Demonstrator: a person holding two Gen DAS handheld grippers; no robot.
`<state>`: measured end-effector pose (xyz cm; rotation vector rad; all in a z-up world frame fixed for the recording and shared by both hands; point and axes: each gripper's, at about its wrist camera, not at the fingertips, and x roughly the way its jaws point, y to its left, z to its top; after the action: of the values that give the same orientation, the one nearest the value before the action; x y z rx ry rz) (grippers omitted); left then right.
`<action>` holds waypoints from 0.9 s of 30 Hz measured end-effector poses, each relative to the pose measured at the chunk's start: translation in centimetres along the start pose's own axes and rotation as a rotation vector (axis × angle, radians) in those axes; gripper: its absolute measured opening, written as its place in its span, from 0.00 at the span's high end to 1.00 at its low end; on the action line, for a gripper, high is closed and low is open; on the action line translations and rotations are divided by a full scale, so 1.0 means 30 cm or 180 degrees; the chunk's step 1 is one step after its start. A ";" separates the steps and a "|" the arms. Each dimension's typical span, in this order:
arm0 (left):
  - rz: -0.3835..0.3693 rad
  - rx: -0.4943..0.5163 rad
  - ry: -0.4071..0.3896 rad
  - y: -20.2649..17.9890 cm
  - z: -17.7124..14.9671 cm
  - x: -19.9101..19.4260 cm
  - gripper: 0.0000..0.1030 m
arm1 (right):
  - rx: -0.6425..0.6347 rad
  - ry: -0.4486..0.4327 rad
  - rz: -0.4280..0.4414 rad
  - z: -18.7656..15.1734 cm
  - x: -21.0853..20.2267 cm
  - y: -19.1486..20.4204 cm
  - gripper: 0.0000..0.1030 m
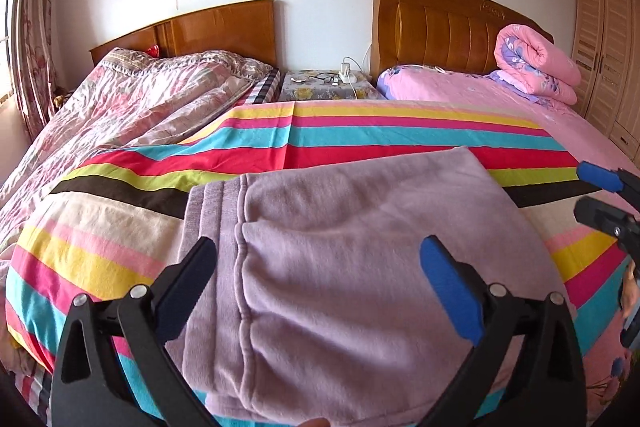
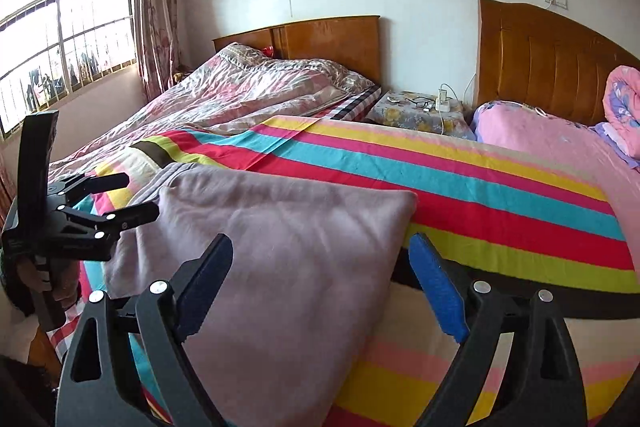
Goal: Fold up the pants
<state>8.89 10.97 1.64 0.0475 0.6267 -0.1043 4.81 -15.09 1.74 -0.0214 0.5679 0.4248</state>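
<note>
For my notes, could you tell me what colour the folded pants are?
Pale lilac fleece pants, clearest in the left wrist view.

Around me | striped sheet (image 1: 360,131) spread over the bed | 10 o'clock: floral quilt (image 1: 132,95) below a wooden headboard (image 1: 224,27) | 12 o'clock: nightstand (image 1: 320,89) with glasses (image 1: 326,79) and a power strip (image 1: 347,73) | 2 o'clock: rolled pink quilt (image 1: 536,63) on my pink bed (image 1: 460,87) | far right: wardrobe (image 1: 608,47) | window (image 2: 64,27) and curtain (image 2: 156,3) at 10 in my right view
</note>
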 end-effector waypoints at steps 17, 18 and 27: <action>0.0280 -0.0237 -0.0516 -0.127 -0.179 -0.268 0.01 | 0.0347 -0.0588 -0.0542 -0.254 -0.287 0.118 0.16; 0.0269 -0.0235 -0.0516 -0.130 -0.191 -0.269 0.01 | 0.0368 -0.0598 -0.0575 -0.257 -0.287 0.115 0.16; 0.0327 -0.0374 -0.0568 -0.113 -0.242 -0.281 0.01 | 0.0352 -0.0537 -0.0577 -0.267 -0.261 0.125 0.16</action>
<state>-2.49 8.87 0.67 -0.0429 0.4501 0.0278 -6.76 -15.77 -0.56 0.0681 0.4183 0.2159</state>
